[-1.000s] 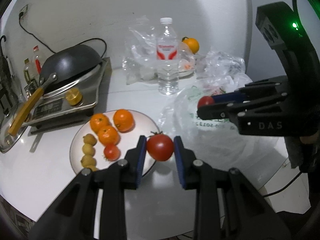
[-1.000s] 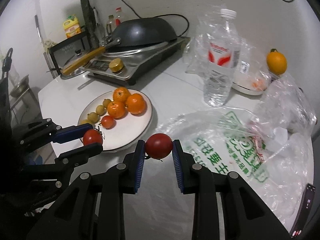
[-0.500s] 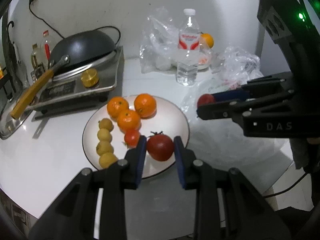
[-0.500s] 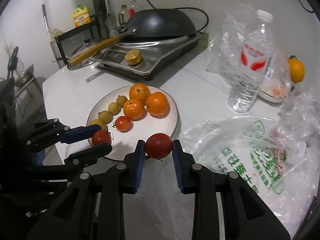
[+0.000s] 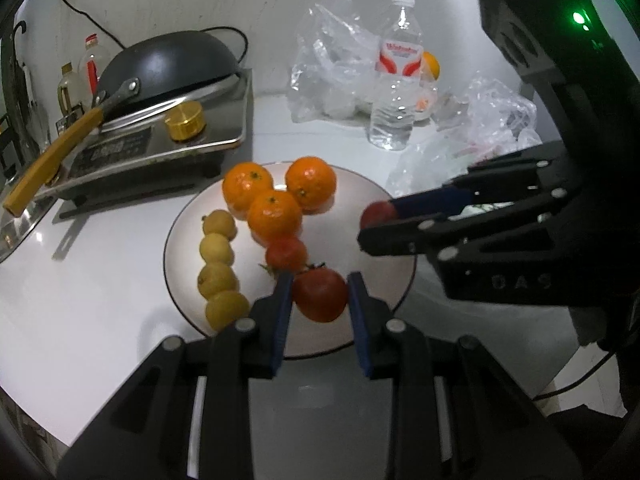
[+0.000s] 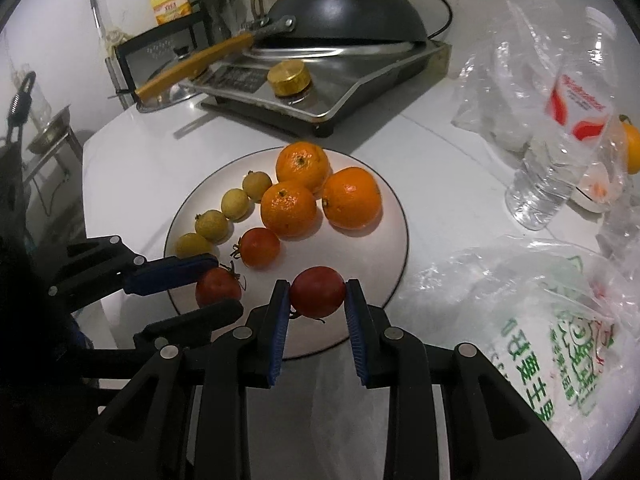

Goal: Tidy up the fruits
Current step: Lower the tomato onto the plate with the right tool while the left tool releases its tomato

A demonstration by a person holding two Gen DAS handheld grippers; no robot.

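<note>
With each gripper, left (image 5: 319,294) and right (image 6: 317,294), clamped on a tomato over the plate's (image 6: 394,204) near rim, lower both beside the small tomato (image 6: 260,247), clear of the oranges (image 6: 289,209), before releasing.

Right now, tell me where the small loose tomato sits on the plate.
The small tomato lies mid-plate, just below the three oranges and right of the yellow fruit row, ahead of both held tomatoes.

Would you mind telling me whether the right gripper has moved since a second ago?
Yes. The right gripper, shut on its tomato, has moved from the plastic bag to over the plate.
</note>
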